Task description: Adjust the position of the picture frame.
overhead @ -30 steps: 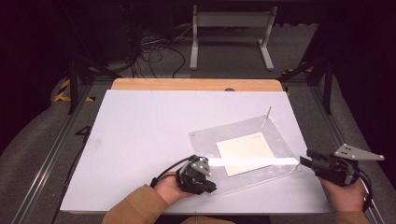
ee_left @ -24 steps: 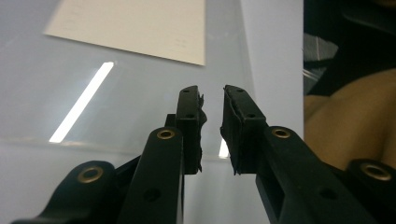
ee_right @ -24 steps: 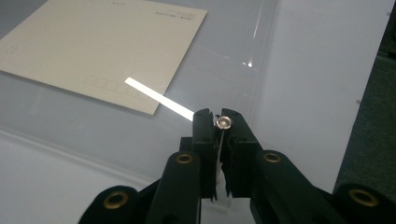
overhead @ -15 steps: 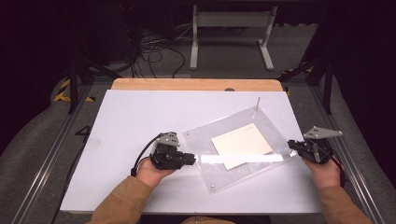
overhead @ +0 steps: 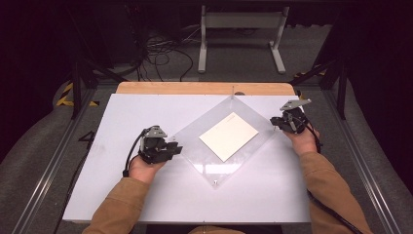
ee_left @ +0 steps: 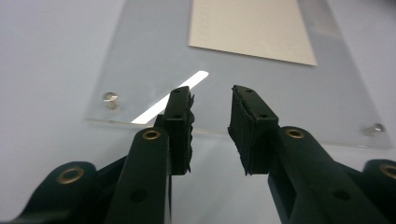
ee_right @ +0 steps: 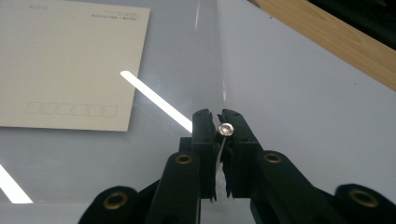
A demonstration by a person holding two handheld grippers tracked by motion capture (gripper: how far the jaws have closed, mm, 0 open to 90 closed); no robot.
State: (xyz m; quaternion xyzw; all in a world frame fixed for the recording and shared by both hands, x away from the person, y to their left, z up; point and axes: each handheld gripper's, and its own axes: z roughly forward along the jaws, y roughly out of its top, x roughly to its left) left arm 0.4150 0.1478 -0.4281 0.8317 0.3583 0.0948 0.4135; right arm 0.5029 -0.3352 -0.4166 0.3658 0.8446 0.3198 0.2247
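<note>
High view: left gripper [overhead: 176,147], jaws parted and just opened further, sits at the near-left edge of a clear acrylic sheet [overhead: 195,138] over a cream card [overhead: 228,135]; beyond, right gripper [overhead: 273,122] clamps the sheet's right corner.

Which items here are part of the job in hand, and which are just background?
In the job:
- clear acrylic sheet with corner studs
- cream card in it
- right gripper, shut on the sheet's corner at a stud
- left gripper, jaws just opening, apart at the sheet's edge

Just about:
- white table mat
- wooden board
- metal stand
- floor cables
</note>
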